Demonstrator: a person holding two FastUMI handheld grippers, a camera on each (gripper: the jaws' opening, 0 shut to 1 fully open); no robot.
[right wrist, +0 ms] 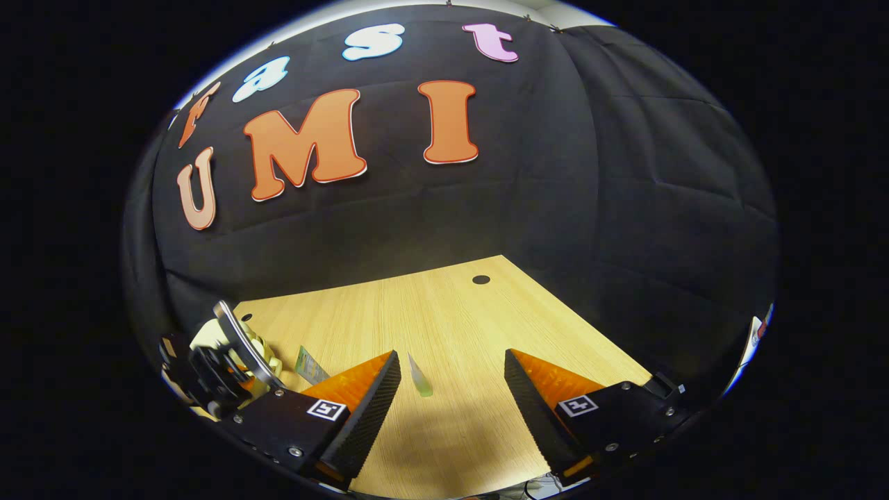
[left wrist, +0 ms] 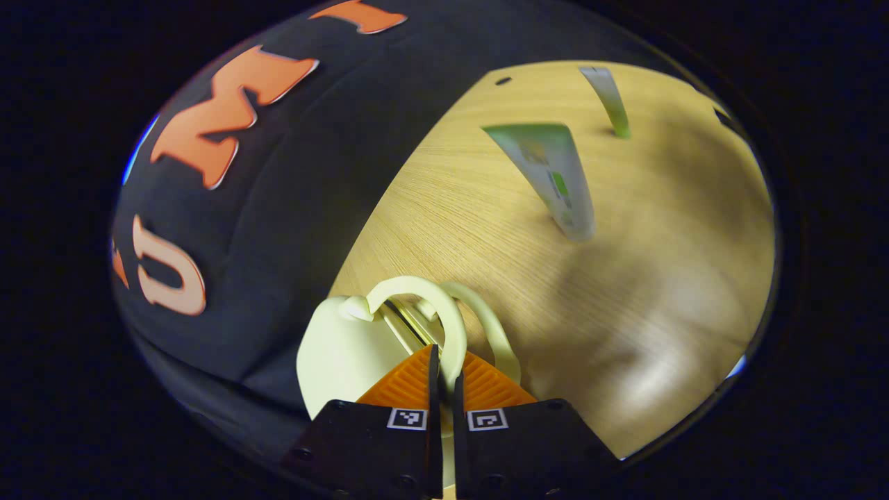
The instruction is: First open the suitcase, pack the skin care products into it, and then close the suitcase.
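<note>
step in hand: opening the suitcase (left wrist: 340, 354); the left gripper (left wrist: 442, 368) is clamped on one of its pale handles (left wrist: 444, 312), near left on the table (left wrist: 660, 292); two skin care tubes (left wrist: 555, 173) stand farther right; right gripper (right wrist: 451, 389) hangs spread and empty; next, judged: lift the handle to swing the lid.

- The suitcase (left wrist: 340, 347) is small and pale cream, with two curved handles (left wrist: 444, 319) on its top edge. It stands on the wooden table near the black cloth.
- A wide skin care tube (left wrist: 552, 177), pale with green print, stands farther away on the table.
- A thin tube (left wrist: 610, 101) stands beyond it, apart.
</note>
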